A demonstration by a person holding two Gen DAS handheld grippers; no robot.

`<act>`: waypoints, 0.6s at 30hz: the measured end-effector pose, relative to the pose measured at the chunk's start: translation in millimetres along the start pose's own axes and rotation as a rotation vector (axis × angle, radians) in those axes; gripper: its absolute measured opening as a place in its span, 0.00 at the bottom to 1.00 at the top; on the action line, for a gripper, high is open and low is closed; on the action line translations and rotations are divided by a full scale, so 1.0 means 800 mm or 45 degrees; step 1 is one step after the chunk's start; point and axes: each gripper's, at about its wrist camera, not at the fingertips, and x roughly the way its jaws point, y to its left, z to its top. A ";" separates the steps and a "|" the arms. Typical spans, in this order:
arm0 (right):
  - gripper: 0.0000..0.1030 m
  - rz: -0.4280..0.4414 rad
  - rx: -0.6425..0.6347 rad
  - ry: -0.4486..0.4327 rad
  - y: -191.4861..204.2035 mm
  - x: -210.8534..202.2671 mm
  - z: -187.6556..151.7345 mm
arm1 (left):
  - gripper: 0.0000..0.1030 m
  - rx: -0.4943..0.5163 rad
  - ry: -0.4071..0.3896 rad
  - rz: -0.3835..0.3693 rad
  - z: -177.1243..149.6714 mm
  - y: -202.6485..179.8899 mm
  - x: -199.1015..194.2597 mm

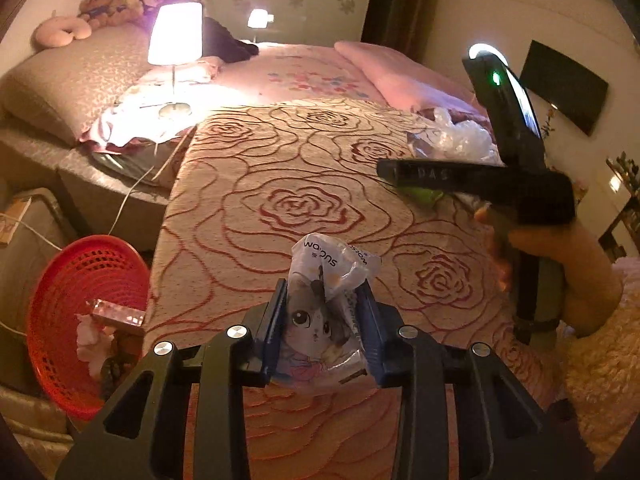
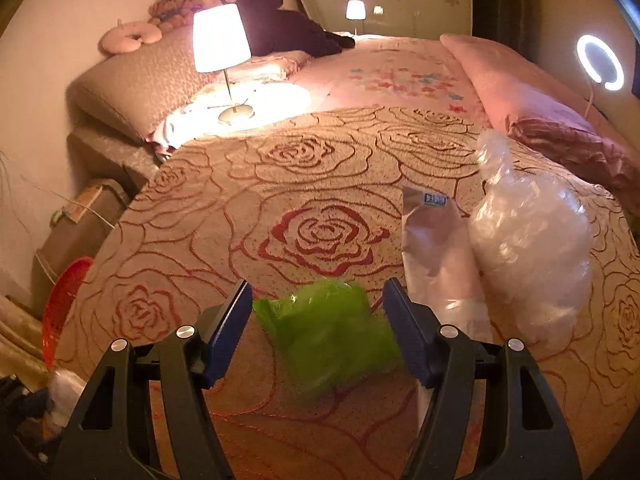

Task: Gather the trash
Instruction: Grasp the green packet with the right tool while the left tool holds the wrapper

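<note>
Clamped between the blue pads of the left gripper (image 1: 322, 320), a crumpled cat-print wrapper (image 1: 326, 304) hangs over the rose-patterned bedspread (image 1: 280, 152). Beside the bed, a red mesh basket (image 1: 52, 316) holds a few scraps. Across the spread, the right gripper (image 2: 318, 320) stands with its jaws apart on either side of a blurred green wrapper (image 2: 328, 340). Just right of it lie a clear flat packet (image 2: 434, 240) and a bunched plastic bag (image 2: 528, 240). A lit lamp (image 2: 220, 40) glows behind.

Crumpled cat-print wrapper (image 1: 324, 312) upright at 6 o'clock, red basket (image 1: 60, 320) at 8 o'clock, green wrapper (image 2: 328, 336) at 6 o'clock, clear bag (image 2: 528, 240) at 3 o'clock.
</note>
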 end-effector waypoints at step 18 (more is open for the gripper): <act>0.34 0.085 -0.004 -0.002 0.008 -0.037 -0.040 | 0.31 -0.121 -0.030 0.042 -0.007 0.036 -0.019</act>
